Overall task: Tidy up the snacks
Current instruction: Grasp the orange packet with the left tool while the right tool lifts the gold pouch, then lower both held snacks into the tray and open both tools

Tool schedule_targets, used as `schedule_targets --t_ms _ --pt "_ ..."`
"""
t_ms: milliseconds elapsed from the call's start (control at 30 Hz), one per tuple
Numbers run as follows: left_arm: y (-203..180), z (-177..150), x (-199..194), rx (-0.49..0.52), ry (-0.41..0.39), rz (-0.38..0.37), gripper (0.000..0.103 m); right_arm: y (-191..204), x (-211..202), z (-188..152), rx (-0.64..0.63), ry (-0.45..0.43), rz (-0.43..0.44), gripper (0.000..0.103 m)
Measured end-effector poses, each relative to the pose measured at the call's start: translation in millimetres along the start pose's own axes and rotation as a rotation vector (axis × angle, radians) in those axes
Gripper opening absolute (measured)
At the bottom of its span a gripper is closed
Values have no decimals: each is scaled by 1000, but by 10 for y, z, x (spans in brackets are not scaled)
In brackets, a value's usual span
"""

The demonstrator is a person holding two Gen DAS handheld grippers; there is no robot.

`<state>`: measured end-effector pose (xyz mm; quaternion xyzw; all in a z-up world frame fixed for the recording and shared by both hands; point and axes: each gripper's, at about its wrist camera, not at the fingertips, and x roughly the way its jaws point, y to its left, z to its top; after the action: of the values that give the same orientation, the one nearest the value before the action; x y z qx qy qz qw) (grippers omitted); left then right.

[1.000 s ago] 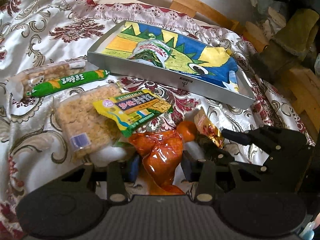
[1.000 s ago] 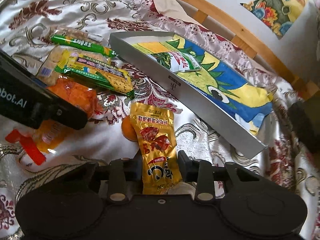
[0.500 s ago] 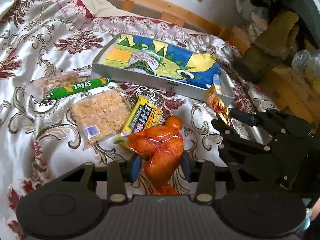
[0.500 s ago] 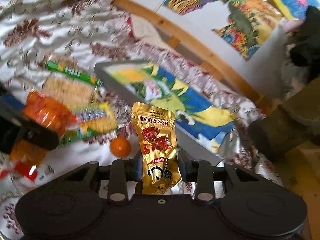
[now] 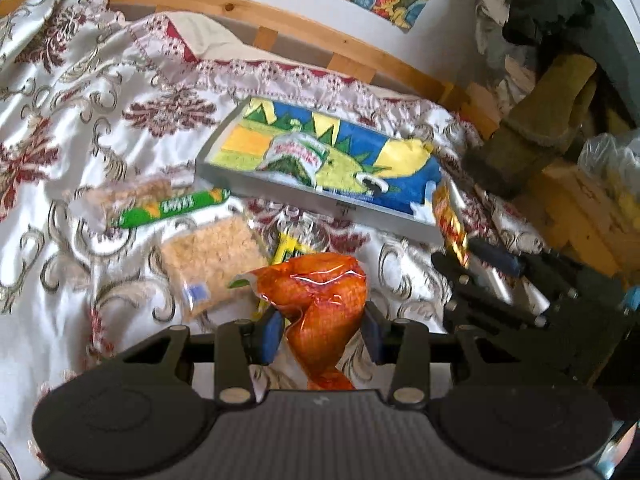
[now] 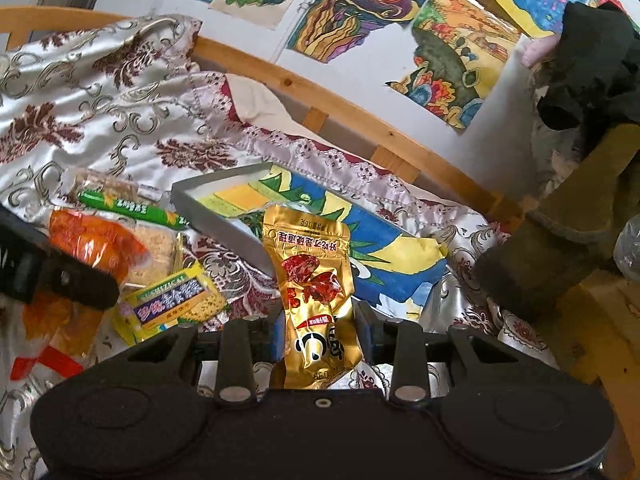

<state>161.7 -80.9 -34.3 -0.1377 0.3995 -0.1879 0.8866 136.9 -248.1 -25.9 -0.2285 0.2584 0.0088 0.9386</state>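
My left claw point(image 5: 320, 334) is clamped on a crinkly orange bag point(image 5: 320, 300), lifted off the satin bedspread point(image 5: 80, 140) so it hangs free. My right claw point(image 6: 320, 340) pinches a glossy gold foil pouch point(image 6: 312, 280) by its lower end, upright, near the shallow grey tray point(image 6: 216, 220); I judge both are headed there. The tray's floor is a bright dinosaur drawing, with one green-and-white packet point(image 5: 298, 154) already lying in it. Left on the bed beside the tray: a slim green stick point(image 5: 172, 208), a clear pack of pale, bumpy crisped rice point(image 5: 212, 256), and a flat yellow packet point(image 6: 172, 304).
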Motion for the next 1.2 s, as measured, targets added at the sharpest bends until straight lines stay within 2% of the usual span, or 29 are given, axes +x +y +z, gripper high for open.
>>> schedule_targets --t_ms 233,600,767,967,1200 --pt "-123 426 121 11 -55 -3 45 -134 138 70 79 -47 -44 37" --pt "-342 1231 794 53 -115 -37 45 -548 646 133 235 -122 -188 37" --pt "-418 1466 1250 91 -93 -31 45 -760 958 201 318 -135 -217 37" --pt "-376 1592 1746 72 -19 -37 45 -881 1314 226 358 -113 -194 37" --pt "-325 1657 2133 56 54 -19 45 -894 1535 228 374 -62 -141 37"
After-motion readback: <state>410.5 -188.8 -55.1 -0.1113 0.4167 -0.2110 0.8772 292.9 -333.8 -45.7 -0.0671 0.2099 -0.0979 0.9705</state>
